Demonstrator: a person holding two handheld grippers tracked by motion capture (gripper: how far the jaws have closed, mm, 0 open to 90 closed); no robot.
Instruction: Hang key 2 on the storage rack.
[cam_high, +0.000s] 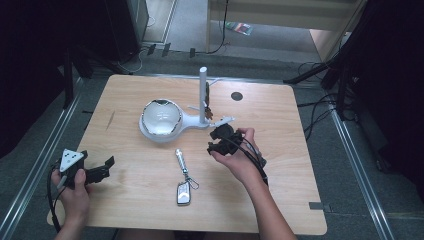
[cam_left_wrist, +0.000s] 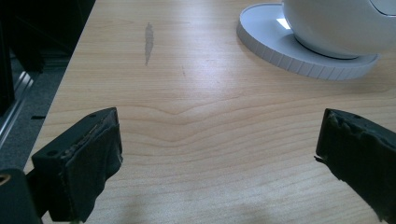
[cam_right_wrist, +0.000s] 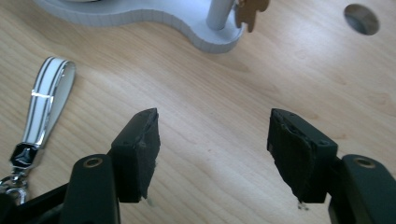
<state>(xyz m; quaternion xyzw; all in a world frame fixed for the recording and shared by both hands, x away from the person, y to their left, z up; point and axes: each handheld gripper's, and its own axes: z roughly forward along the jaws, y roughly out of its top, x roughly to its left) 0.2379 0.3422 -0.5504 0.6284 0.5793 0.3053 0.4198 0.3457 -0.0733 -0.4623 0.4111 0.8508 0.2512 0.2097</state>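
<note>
The right gripper (cam_high: 220, 140) is held w/ jaws apart and empty just near of the white stand (cam_high: 200, 122), and the key fob (cam_high: 183, 192) w/ its strap lies on the table (cam_high: 280, 200) to its left and nearer. The left gripper (cam_high: 102, 169), jaws also apart and empty, is kept at the near left, well apart from both. If the right is swung toward the fob carelessly, the stand's base or the small charm (cam_right_wrist: 251, 10) hung on its post could be knocked; a pinch on the thin strap alone may let the fob dangle & slip.
</note>
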